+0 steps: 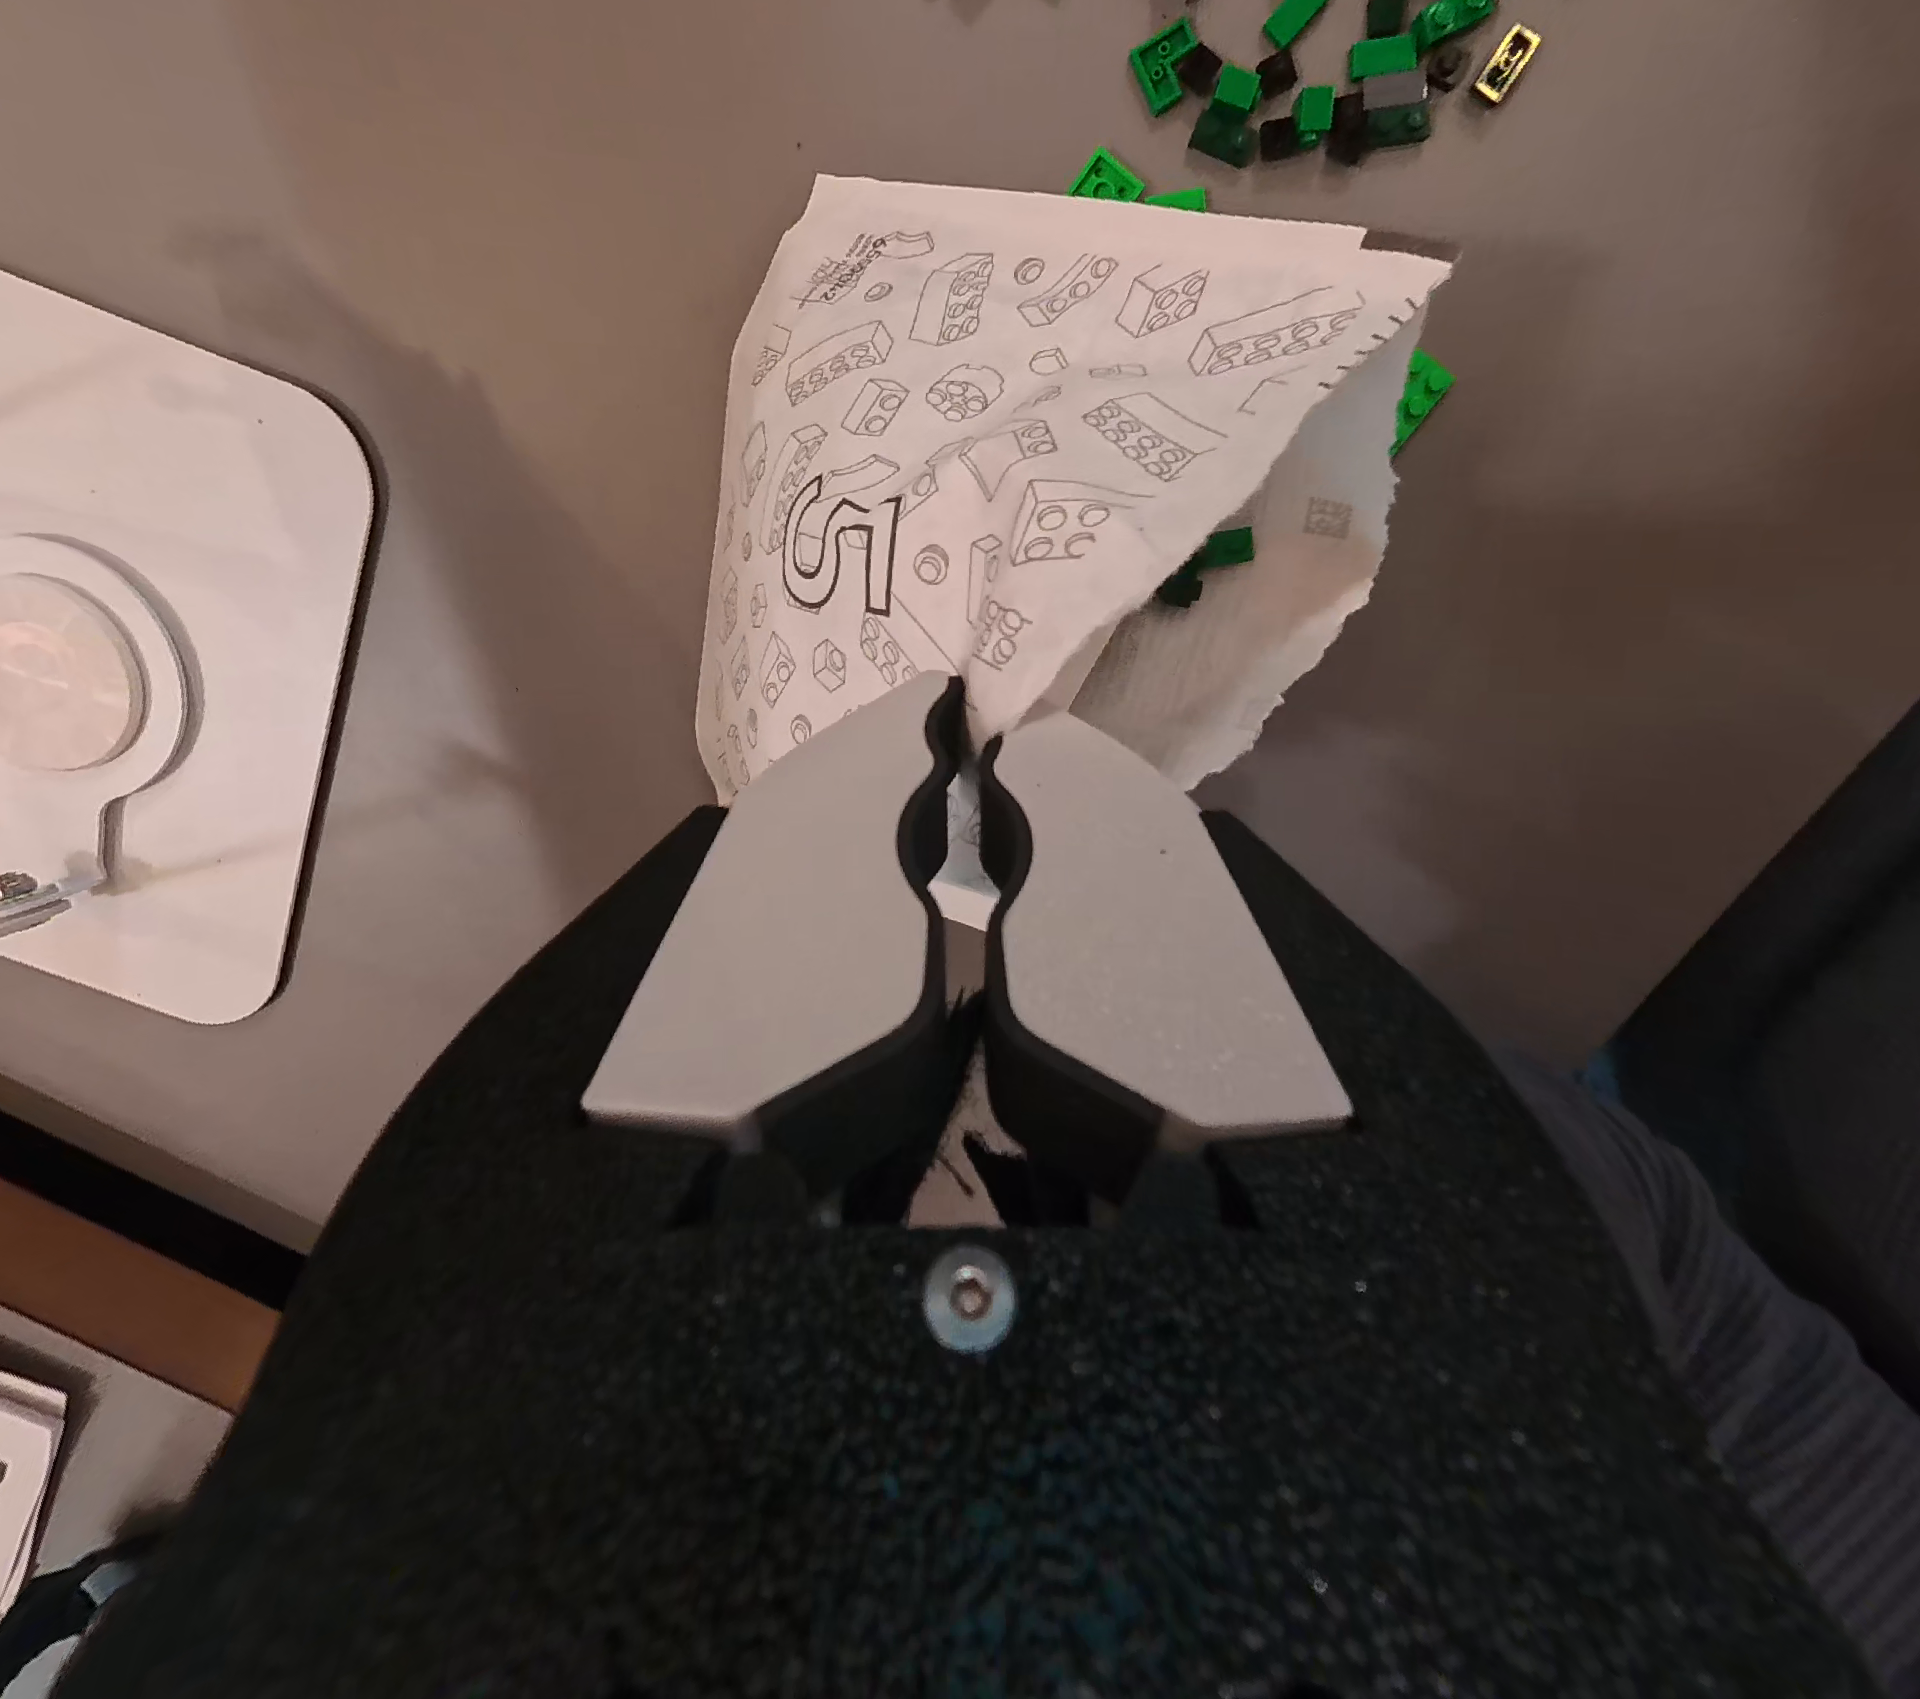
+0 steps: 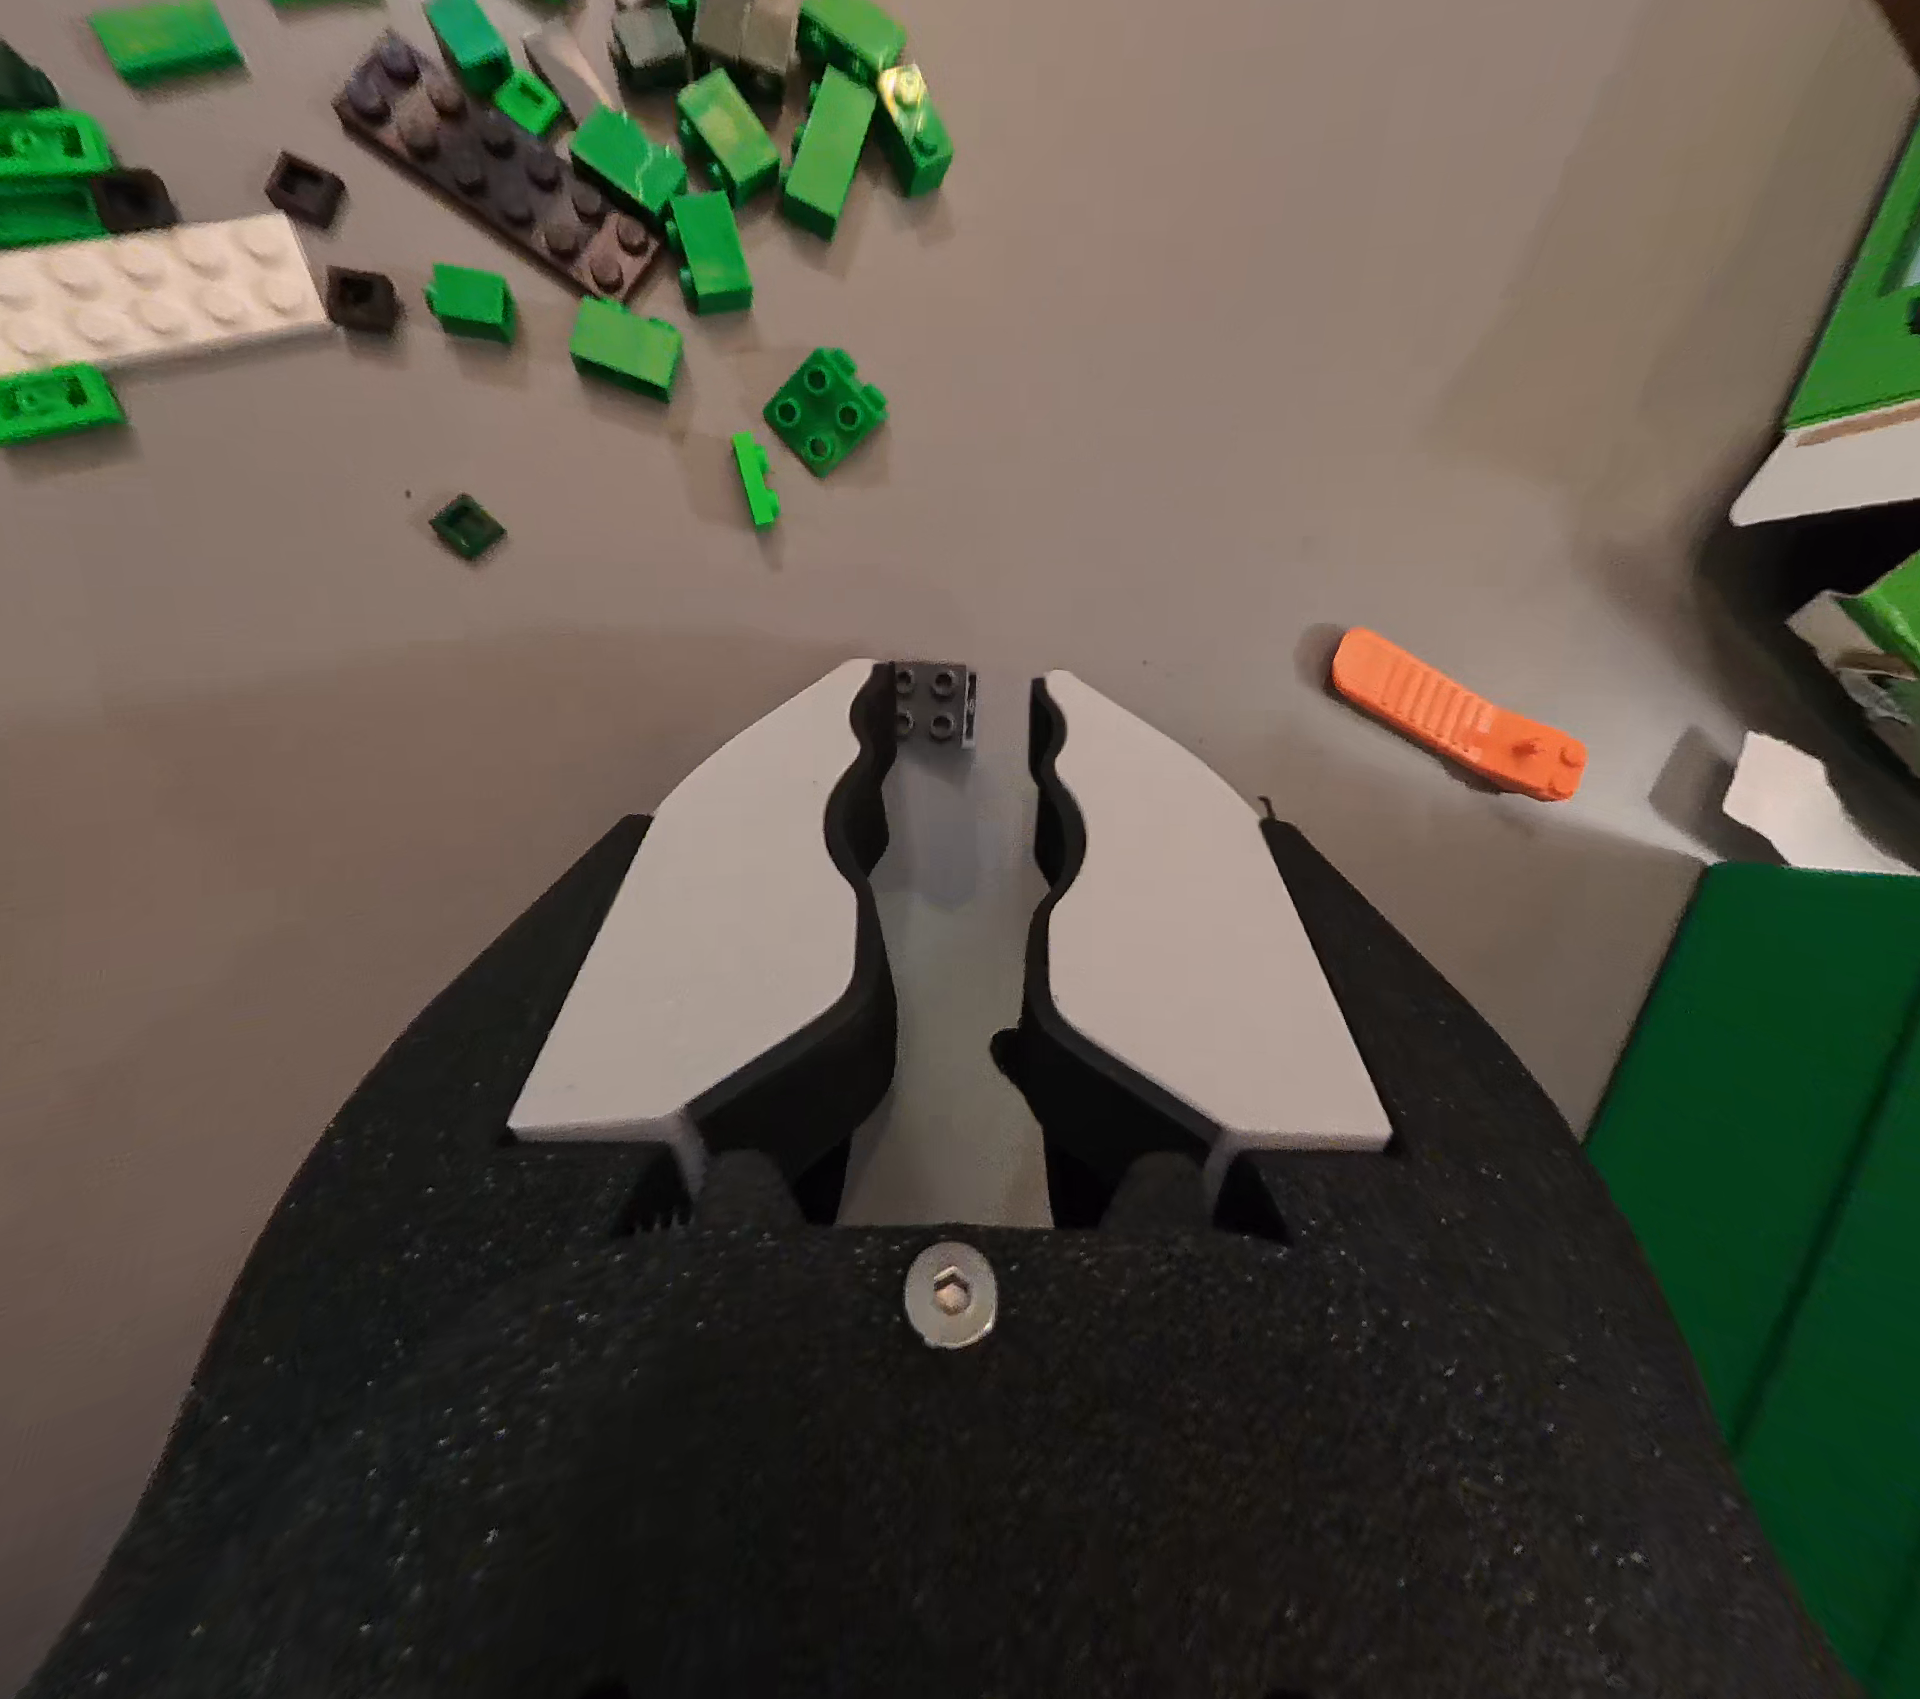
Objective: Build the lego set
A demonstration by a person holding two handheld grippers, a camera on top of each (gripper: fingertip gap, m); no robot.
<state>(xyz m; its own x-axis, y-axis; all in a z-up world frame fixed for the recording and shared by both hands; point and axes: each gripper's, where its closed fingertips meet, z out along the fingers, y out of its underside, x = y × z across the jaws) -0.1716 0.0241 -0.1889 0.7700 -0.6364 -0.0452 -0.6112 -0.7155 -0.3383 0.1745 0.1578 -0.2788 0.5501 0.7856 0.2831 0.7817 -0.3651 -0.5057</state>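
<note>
Your left gripper has its jaws clamped on the torn paper bag, above the grey tabletop. Your right gripper has its jaws apart around a small dark grey brick, which touches the left finger. Loose green bricks lie scattered beyond; an orange brick separator lies off to the right.

Between my right gripper's fingertips sat a small stud plate, the brick pile ahead-left, the brick separator to my right.
</note>
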